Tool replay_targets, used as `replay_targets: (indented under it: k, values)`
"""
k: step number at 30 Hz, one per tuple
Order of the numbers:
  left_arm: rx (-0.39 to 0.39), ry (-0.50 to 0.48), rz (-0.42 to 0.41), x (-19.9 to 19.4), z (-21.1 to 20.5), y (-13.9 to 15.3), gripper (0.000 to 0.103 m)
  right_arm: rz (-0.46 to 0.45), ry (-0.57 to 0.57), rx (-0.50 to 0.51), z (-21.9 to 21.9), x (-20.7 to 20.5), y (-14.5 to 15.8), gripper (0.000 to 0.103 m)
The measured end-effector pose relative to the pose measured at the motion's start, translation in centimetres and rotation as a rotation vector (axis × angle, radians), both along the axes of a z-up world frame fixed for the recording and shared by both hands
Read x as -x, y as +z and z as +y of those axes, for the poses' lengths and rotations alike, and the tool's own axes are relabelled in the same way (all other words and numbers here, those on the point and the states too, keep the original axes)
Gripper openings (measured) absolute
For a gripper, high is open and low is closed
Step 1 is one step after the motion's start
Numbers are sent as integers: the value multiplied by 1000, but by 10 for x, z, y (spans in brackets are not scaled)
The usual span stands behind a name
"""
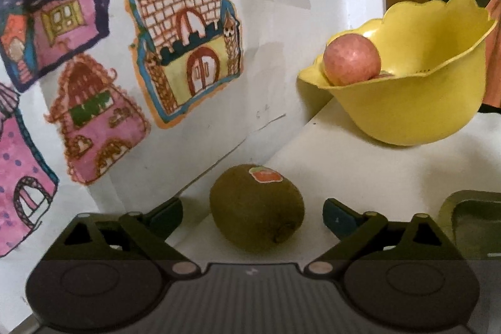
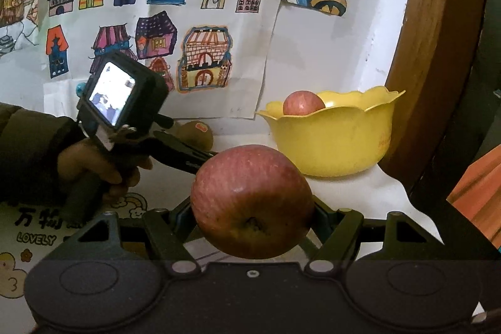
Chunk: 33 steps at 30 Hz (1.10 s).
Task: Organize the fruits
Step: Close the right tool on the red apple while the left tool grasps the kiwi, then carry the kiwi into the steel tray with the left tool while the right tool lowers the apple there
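Kiwi (image 1: 256, 208) lies on the table between our left gripper's (image 1: 253, 215) spread fingers, not yet touched, placed for a grasp; the bowl (image 1: 407, 105) beyond holds an apple (image 1: 350, 60). Our right gripper (image 2: 252, 208) clamps another apple (image 2: 252, 201), lifted, likely bound for that bowl (image 2: 332, 140).

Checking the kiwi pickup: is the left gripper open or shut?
Open: left gripper fingers flank the kiwi, gaps either side.

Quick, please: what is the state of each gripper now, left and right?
Left gripper: open, fingers either side of the kiwi, not gripping.
Right gripper: closed on a red apple.
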<state>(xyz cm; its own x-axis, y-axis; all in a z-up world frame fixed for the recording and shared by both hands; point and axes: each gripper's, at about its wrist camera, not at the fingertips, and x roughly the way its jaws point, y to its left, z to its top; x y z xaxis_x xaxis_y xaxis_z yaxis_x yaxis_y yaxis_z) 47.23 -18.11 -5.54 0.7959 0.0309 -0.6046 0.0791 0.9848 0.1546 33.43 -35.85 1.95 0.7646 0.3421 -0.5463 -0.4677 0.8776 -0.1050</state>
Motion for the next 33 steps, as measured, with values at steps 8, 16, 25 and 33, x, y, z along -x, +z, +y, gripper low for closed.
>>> replay_targets:
  k: [8,16,25,33]
  values:
    - [83,-3,15,-6,10,-2,66,26,-1,-15,0,-1,-6,74]
    - [120,-40,2,12,20,1,65,42,-7,-34,0,1,-12,74]
    - [212,-142,-20,51,38,9,65,56,-25,-53,-5,13,-16,74]
    - [266,-261,-45,82,33,31,65,104,-42,-53,-9,24,-25,74]
